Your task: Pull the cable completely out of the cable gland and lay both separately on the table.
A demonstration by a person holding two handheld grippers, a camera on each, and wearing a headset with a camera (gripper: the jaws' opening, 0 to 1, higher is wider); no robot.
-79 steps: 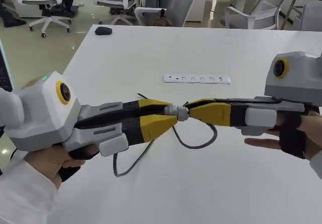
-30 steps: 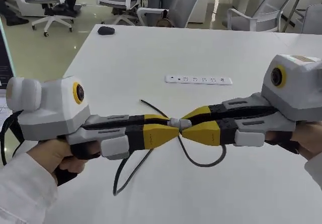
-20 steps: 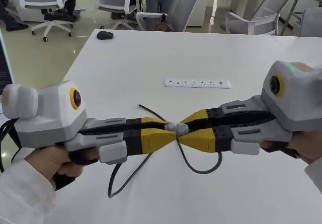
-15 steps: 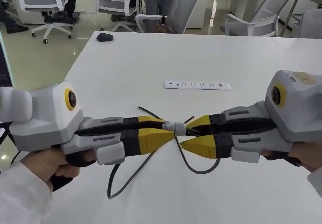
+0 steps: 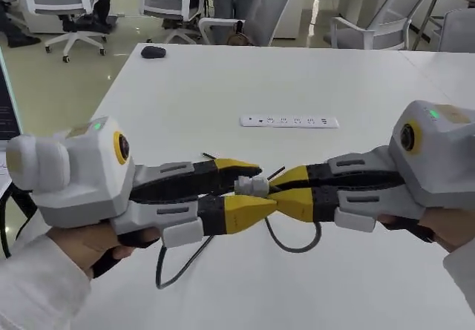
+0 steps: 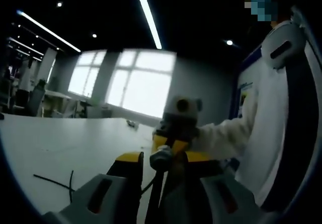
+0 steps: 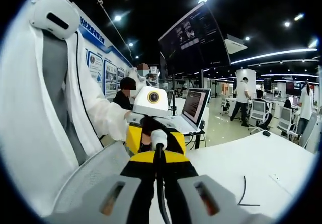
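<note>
Closing back in, our right gripper (image 5: 282, 189) pinches the cable (image 5: 293, 251) at its tips, against the cable gland (image 5: 249, 186) our left gripper (image 5: 260, 189) clamps; pull axis runs tip-to-tip.

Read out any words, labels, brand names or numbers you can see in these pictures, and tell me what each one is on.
No text is legible.
On the wall posters: print too blurred to read.
On the laptop screen: lines too small to read.
On the overhead monitor: content too small to read.
On the power strip: no legible marking.
</note>
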